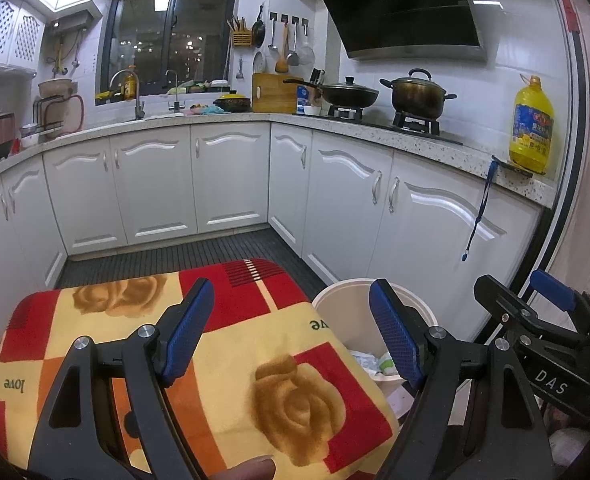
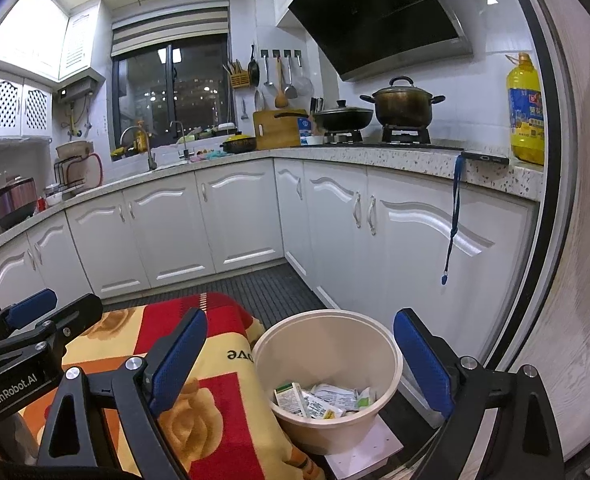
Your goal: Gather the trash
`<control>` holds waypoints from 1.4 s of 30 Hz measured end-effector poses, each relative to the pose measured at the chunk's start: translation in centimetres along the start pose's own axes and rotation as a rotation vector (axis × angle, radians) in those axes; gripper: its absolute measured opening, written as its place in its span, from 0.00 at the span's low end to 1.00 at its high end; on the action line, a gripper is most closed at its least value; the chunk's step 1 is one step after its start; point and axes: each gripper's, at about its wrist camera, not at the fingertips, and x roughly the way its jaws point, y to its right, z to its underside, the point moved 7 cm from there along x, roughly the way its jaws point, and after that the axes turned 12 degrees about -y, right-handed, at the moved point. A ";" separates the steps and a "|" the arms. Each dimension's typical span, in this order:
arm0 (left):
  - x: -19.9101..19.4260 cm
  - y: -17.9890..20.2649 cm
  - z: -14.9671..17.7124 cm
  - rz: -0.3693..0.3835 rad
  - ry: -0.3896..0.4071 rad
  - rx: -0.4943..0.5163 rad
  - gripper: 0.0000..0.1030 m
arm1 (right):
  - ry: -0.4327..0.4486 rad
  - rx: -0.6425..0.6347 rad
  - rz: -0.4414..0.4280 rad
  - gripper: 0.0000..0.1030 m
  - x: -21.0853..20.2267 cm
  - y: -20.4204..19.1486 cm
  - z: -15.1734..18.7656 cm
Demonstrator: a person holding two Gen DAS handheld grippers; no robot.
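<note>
We log: left claw [image 1: 291, 328] wide, empty | right claw [image 2: 301, 354] wide, empty | round cream plastic bin [image 2: 391, 364] holding paper wrappers [image 2: 319, 398] | risk: our claws bumping the light bin could tip it.

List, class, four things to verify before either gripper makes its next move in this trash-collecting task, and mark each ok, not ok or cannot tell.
1. Left gripper jaws open, holding nothing: ok.
2. Right gripper jaws open, holding nothing: ok.
3. Bin upright beside the patterned cloth, mouth unobstructed: ok.
4. Wrappers already lie in the bin: ok.
5. Loose trash left on the cloth: none visible, though the grippers hide part of it: cannot tell.
</note>
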 end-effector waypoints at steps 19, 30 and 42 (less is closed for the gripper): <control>0.6 -0.1 0.1 0.007 -0.021 0.007 0.77 | -0.015 -0.005 0.004 0.90 0.6 0.3 0.2; 0.7 -0.1 0.2 0.016 -0.016 0.016 0.77 | -0.025 -0.001 0.002 0.91 1.1 0.6 0.3; 0.9 -0.1 0.4 0.020 -0.025 0.022 0.77 | -0.032 -0.004 0.001 0.91 1.6 0.8 0.6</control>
